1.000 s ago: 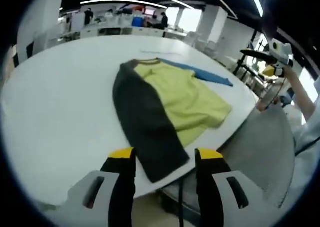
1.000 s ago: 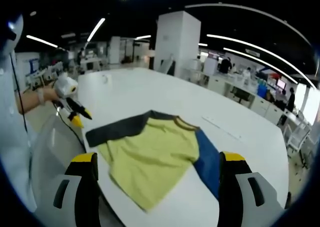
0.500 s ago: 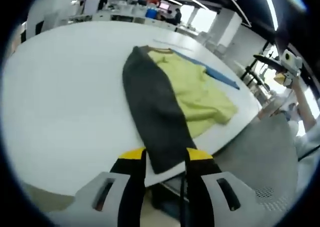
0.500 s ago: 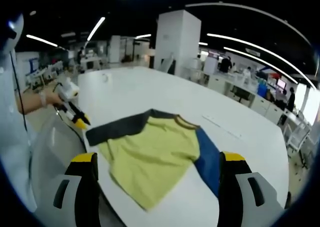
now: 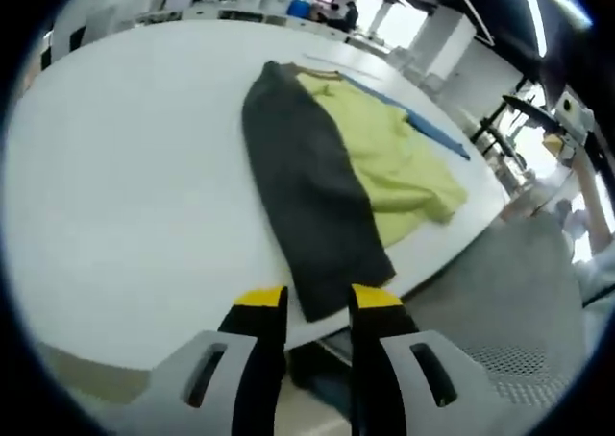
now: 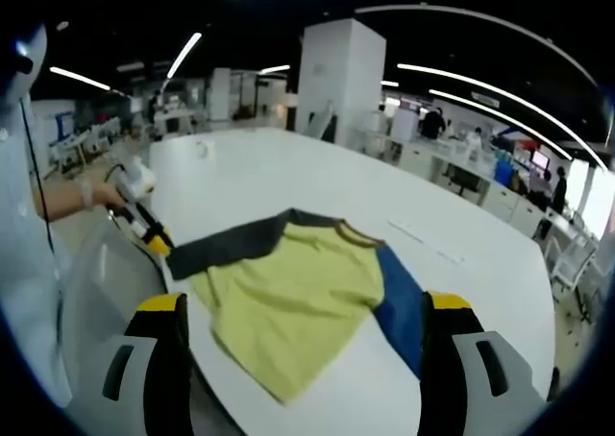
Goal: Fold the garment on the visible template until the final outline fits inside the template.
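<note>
**Left gripper at dark sleeve cuff, right gripper held wide over shirt**

Lying flat on the white table (image 5: pixel 115 186) is the garment (image 5: pixel 384 157), a yellow shirt with one dark grey sleeve and one blue sleeve.

Left gripper view, left to right: bare tabletop at 9 o'clock. The dark grey sleeve (image 5: pixel 312 196) runs from 12 o'clock down to 6 o'clock, its cuff ending at the table edge. The left gripper (image 5: pixel 317 302) sits at 6 o'clock, yellow-tipped jaws narrowed to a slim gap, cuff end right at that gap; cannot tell if the cloth is actually pinched. Yellow body spreads toward 2 o'clock, blue sleeve (image 5: pixel 432 133) beyond it. A grey chair back (image 5: pixel 509 292) at 4 o'clock. The other tool, blurred, at 2 o'clock by the far table edge.

Right gripper view, left to right: a person's sleeve and forearm at 9 o'clock, hand holding the left gripper (image 6: pixel 154 241) down at the cuff of the grey sleeve (image 6: pixel 226 247). Yellow shirt body (image 6: pixel 288 302) in the centre, collar toward 12 o'clock. Blue sleeve (image 6: pixel 399 306) at 4 o'clock. The right gripper (image 6: pixel 303 306) rises from 6 o'clock, jaws spread wide, nothing between them, held above the near hem. Thin template line (image 6: pixel 428 242) on the table at 2 o'clock, beside the blue sleeve.
</note>
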